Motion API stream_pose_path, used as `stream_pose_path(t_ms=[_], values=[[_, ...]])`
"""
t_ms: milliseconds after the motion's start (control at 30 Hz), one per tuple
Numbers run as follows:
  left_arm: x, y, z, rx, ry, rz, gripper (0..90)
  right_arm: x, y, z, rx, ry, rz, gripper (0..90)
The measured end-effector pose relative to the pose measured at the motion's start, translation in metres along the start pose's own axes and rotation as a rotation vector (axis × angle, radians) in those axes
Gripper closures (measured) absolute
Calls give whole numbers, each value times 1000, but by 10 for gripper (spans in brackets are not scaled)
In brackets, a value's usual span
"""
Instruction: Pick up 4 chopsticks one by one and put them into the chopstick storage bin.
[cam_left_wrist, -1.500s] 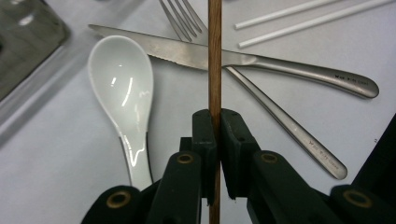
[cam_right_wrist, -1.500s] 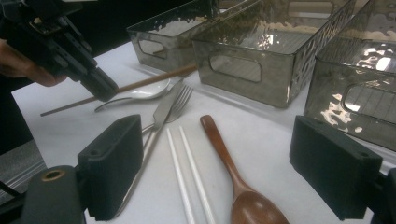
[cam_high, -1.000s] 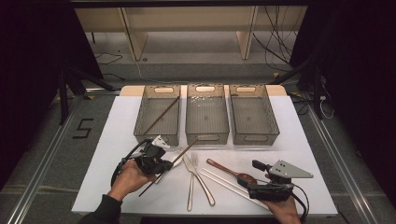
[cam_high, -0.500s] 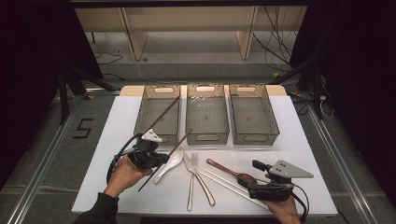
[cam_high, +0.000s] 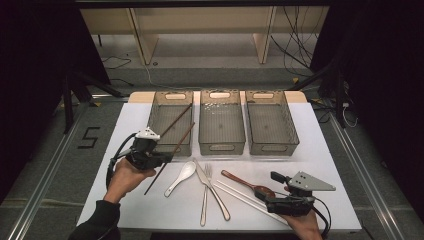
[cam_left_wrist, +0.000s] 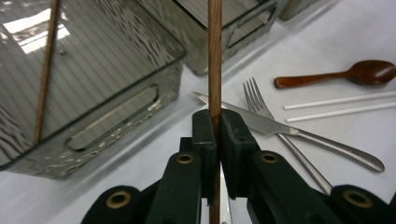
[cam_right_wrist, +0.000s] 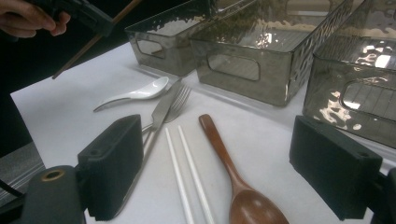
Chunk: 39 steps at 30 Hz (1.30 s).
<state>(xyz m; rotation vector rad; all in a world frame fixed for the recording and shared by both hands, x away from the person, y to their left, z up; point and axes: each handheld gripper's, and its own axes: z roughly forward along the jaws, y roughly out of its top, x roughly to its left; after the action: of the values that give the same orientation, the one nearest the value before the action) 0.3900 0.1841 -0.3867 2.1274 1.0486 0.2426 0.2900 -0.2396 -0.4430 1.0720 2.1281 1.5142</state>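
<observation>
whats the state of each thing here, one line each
left gripper: shut on brown chopstick
brown chopstick: held, lifted, tilted by left bin
second brown chopstick: leaning in left bin
left bin: holds one chopstick
middle bin: empty
right bin: empty
right gripper: open, holding nothing
white chopsticks: flat on table

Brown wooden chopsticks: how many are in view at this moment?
2. One thin brown wooden chopstick leans inside the left clear grey plastic bin; the other brown wooden chopstick is clamped in the left tongs, angled towards that bin. None seems hidden.
</observation>
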Motion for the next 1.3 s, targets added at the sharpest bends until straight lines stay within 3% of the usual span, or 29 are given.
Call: stream_pose_path(t_ms=[333,600,1100,1300], values=[[20,19,-6,-63,26,-31,845,-1,0,0,-1,-2,1,184],[30,44,-16,-130,64,-23,845,-1,0,0,-3,-2,2,184],[51,78,-9,-159,128,-12,845,-1,0,0,-3,0,2,184],[62,86,-1,-164,149,-29,845,-1,0,0,-3,3,1,184]])
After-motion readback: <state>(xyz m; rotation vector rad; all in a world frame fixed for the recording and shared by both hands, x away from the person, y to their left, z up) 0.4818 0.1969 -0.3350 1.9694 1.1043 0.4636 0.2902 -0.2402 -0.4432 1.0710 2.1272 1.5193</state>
